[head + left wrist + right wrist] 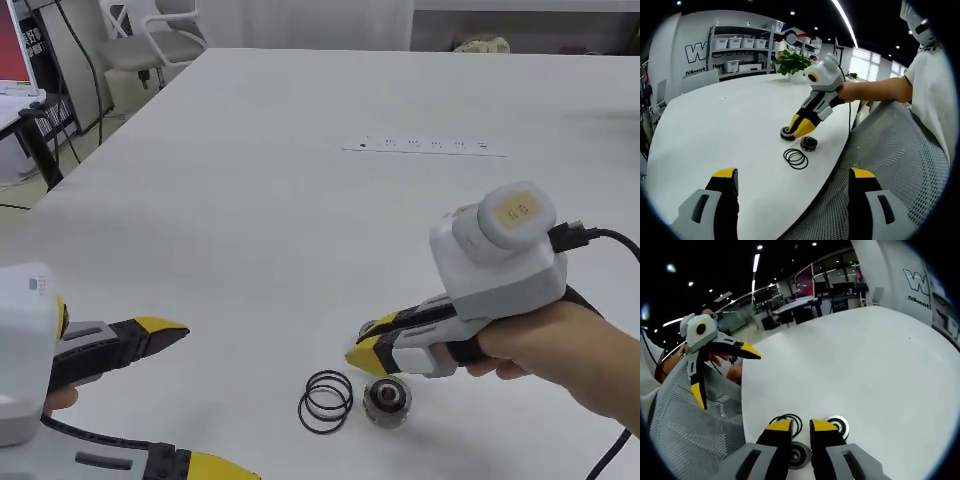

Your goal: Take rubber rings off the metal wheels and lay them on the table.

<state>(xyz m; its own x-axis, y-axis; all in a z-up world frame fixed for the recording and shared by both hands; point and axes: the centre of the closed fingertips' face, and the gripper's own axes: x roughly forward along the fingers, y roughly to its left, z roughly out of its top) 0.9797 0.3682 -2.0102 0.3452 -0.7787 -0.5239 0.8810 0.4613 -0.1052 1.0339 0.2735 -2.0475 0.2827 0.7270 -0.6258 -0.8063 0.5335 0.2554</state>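
White table (300, 220): L tool (793, 175) spread wide, R tool (801, 426) pressed together nr wheel (387, 398), rings (326, 400) beside it.

Black rubber rings (326, 400): several thin loops, overlapping, lying flat just left of the near metal wheel (387, 398). That wheel lies flat, hub upward. A second metal wheel (787, 132) sits just beyond it, partly hidden.

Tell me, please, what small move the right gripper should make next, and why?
Probably open the right gripper a little and lower it onto the wheel under its closed fingers; removed rings already lie beside it, and the left gripper is open, away.
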